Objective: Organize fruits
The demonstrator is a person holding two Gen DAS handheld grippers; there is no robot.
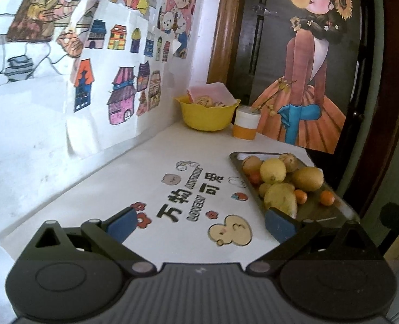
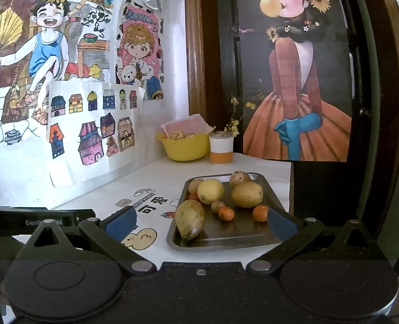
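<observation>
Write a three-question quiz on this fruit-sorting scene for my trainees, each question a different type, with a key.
1. True or false: the right gripper is shut on a fruit.
2. Where do the fruits lie? A) yellow bowl B) dark tray C) bare table
3. Fill in: beside the yellow bowl stands a white and ____ cup.

Key: 1 false, its jaws are open and empty; 2 B; 3 orange.

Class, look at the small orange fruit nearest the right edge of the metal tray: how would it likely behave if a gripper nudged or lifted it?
The small orange fruit looks round, so a nudge would probably roll it across the smooth tray. It looks light. Nothing touches it, so a clean grasp seems feasible.
</observation>
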